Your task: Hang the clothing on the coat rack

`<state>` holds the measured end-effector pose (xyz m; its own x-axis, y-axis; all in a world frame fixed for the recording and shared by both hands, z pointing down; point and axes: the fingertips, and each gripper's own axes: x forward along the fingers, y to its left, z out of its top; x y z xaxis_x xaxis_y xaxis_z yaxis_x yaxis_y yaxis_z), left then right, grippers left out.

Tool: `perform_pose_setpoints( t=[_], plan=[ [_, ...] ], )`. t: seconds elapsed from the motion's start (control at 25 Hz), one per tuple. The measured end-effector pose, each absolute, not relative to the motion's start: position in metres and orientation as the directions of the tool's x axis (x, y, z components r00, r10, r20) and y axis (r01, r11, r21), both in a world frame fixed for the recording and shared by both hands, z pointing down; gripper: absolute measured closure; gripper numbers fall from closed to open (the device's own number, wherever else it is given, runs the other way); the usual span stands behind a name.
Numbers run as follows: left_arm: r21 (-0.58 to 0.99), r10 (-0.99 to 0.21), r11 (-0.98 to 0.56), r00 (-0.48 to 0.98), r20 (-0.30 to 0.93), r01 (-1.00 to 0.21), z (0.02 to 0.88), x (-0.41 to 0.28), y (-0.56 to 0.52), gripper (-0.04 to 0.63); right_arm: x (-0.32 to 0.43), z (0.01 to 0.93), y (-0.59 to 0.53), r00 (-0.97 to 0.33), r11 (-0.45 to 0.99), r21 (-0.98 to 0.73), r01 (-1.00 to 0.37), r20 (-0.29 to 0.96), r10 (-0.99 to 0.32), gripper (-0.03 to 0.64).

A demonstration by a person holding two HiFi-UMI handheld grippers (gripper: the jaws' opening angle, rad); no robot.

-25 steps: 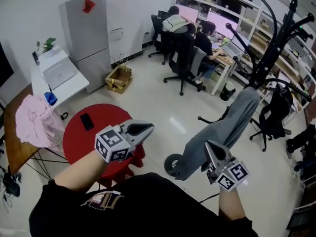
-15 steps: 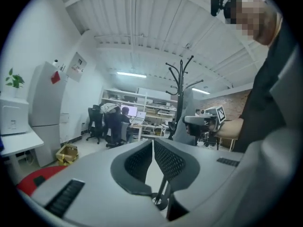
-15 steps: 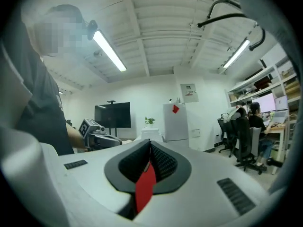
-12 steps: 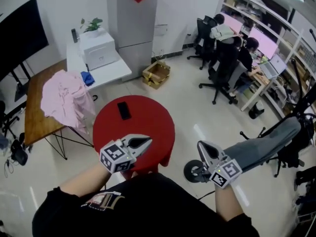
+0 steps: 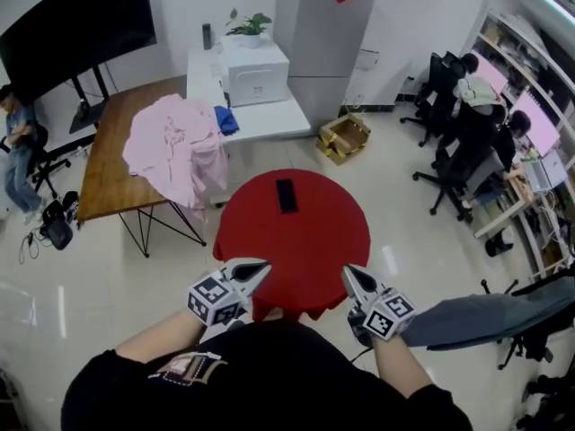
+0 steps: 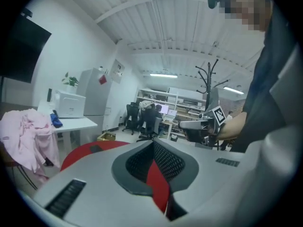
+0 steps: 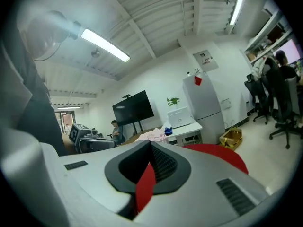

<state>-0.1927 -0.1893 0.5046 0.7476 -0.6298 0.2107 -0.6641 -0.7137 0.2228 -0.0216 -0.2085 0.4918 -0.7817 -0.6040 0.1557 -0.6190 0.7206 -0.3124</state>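
A pink garment [image 5: 175, 142] lies heaped on the wooden table [image 5: 108, 173]; it also shows in the left gripper view [image 6: 23, 131] and the right gripper view [image 7: 151, 135]. A grey garment [image 5: 467, 320] hangs at the right edge. The black coat rack [image 6: 208, 82] stands beyond my right gripper. My left gripper [image 5: 262, 264] [image 6: 154, 145] and my right gripper [image 5: 347, 271] [image 7: 150, 145] hover side by side over the near rim of the round red table [image 5: 292, 241]. Both are shut and empty. The left jaws have just closed further with nothing between them.
A black phone [image 5: 286, 194] lies on the red table. Behind stand a white table [image 5: 269, 119] with a printer [image 5: 254, 70], a grey fridge [image 5: 328, 34], a cardboard box [image 5: 343, 137] and a large screen [image 5: 76, 25]. People sit at desks on office chairs [image 5: 458, 142] at the right.
The view has swung left, away from the coat rack. Both grippers have moved from beside the grey garment to the red table's near edge, and the pink garment has come nearer the middle.
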Motion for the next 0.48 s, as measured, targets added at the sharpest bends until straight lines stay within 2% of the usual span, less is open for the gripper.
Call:
perform_pose_setpoints(
  t=[0.28,0.48],
  plan=[
    [0.247,-0.683,-0.654,0.698,0.216,-0.715,0.522,-0.224,-0.178,0.594,-0.065,0.516,-0.204,-0.833,0.769,-0.320,-0.553,0.226,-0.505,0.630],
    [0.252,-0.692,-0.644,0.691,0.209,-0.722,0.520,-0.229,-0.175,0.594,-0.072,0.517,-0.203,-0.844,0.783,-0.315,-0.536,0.236,-0.482,0.630]
  ],
)
